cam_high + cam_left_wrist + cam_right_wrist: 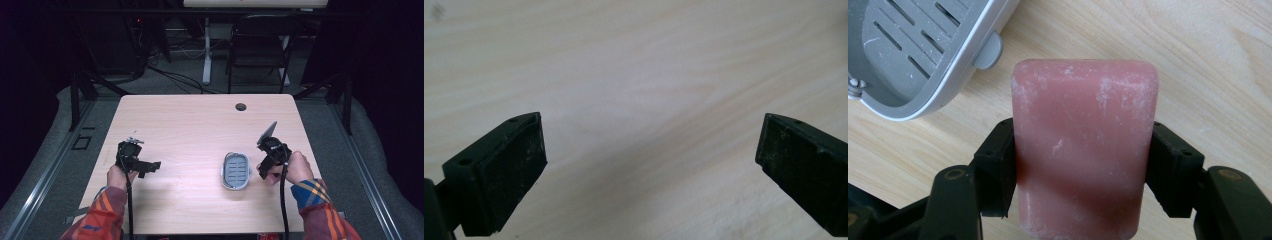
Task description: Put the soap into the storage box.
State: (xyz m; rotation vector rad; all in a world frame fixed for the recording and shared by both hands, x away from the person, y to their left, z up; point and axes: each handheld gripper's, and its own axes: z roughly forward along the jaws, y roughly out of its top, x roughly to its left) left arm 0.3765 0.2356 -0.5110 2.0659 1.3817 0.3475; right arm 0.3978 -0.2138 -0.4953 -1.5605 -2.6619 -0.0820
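Observation:
A pink bar of soap (pixel 1083 145) with whitish scuffs sits between the two black jaws of my right gripper (pixel 1083 165), which is shut on it just above the wooden table. A grey slotted soap dish (pixel 235 171) lies on the table right of centre; in the right gripper view its white-rimmed corner (pixel 923 55) is just up and left of the soap. My right gripper (pixel 267 162) hangs beside the dish's right edge. At the table's left side my left gripper (pixel 145 167) is open, its pads (pixel 514 170) wide apart over bare wood.
The light wooden table (pixel 200 125) has a cable hole (pixel 241 106) near its far edge. Beyond it stand a dark folding chair (pixel 260 45) and a white desk leg (pixel 206 50) with cables on the floor. Black stands flank the table.

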